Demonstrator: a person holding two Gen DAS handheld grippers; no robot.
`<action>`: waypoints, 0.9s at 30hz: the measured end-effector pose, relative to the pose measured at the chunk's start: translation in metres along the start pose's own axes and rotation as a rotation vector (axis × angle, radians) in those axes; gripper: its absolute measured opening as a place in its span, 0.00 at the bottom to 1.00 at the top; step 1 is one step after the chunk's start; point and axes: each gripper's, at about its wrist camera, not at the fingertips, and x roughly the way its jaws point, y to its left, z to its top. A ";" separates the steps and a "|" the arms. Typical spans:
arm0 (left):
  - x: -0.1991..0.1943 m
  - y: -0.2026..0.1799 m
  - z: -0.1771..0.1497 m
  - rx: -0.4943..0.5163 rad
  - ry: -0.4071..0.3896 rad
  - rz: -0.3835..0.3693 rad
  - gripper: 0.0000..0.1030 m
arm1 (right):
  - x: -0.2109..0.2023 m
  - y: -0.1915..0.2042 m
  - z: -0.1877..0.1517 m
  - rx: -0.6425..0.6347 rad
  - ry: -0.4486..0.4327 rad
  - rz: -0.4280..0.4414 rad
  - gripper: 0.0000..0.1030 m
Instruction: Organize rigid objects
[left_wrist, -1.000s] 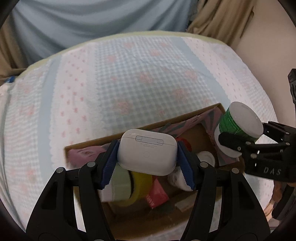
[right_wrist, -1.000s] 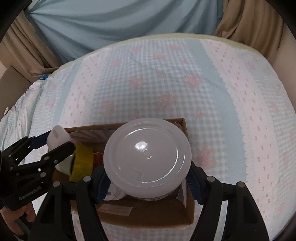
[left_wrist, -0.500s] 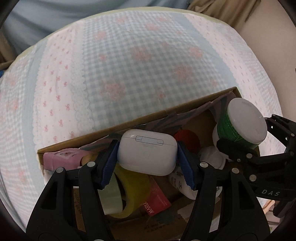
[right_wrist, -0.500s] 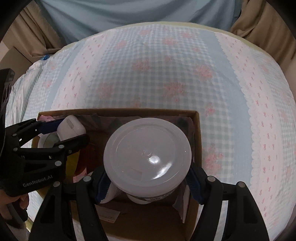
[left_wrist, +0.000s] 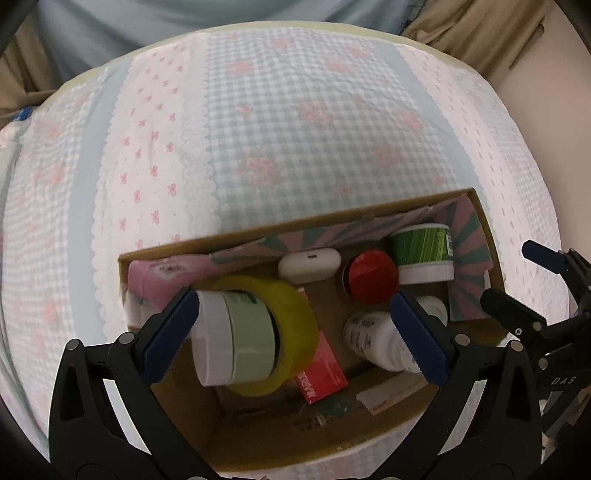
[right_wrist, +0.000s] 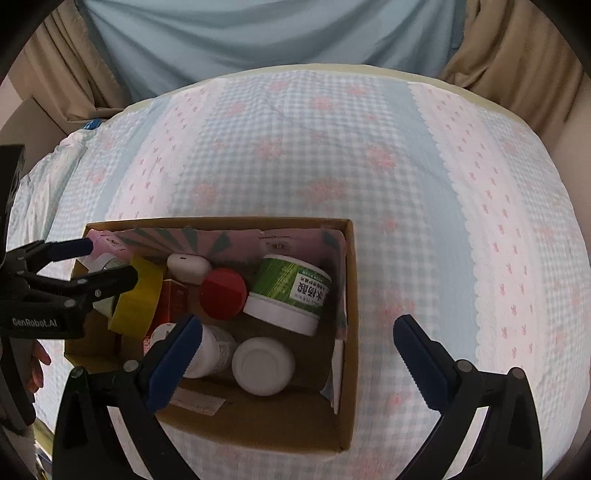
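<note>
**Both grippers empty over a filled cardboard box**

A cardboard box sits on a bed covered with a blue-and-pink checked quilt. Inside it, along the far wall, a white earbuds case lies beside a red-capped bottle and a green-labelled jar. A yellow tape roll, a pale green jar and a white bottle lie nearer. The left gripper and right gripper both hover above the box, jaws spread apart, holding nothing.
</note>
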 end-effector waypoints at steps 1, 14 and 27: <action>-0.002 -0.001 -0.002 0.002 -0.004 0.000 1.00 | -0.002 0.000 -0.001 0.004 -0.004 0.000 1.00; -0.082 -0.027 -0.017 0.016 -0.130 0.022 1.00 | -0.057 -0.001 -0.007 0.010 -0.047 0.012 1.00; -0.312 -0.102 -0.066 -0.134 -0.446 0.046 1.00 | -0.286 -0.013 -0.019 -0.032 -0.263 -0.023 1.00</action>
